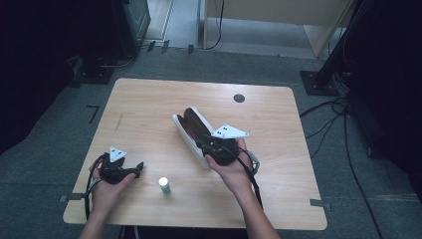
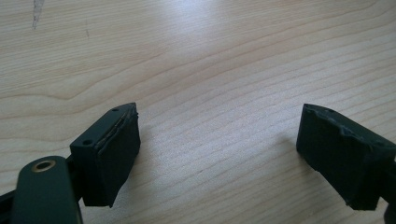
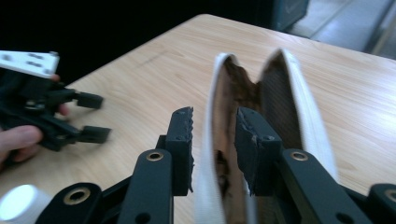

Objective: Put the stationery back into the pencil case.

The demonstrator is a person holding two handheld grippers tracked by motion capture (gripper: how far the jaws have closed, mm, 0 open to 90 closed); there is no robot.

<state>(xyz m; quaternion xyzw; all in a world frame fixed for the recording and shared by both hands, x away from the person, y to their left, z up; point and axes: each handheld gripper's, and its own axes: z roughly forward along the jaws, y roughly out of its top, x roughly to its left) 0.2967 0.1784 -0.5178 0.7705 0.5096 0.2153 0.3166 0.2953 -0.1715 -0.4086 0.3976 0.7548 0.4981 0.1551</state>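
High view, one slipper (image 1: 191, 124), one small bottle (image 1: 164, 185), two grippers.

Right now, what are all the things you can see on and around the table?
Light wooden table: one, pale brown, centre of the floor.
White-rimmed brown pouch: one, open, mid-table, one wall between the right gripper's jaws.
Small white-capped bottle: one, white and green, upright near the front edge.
Dark round hole: one, far side of the tabletop.
Black cables: several, floor at right.
Left gripper: one, black, open over bare wood.
Right gripper: one, black, at the pouch.
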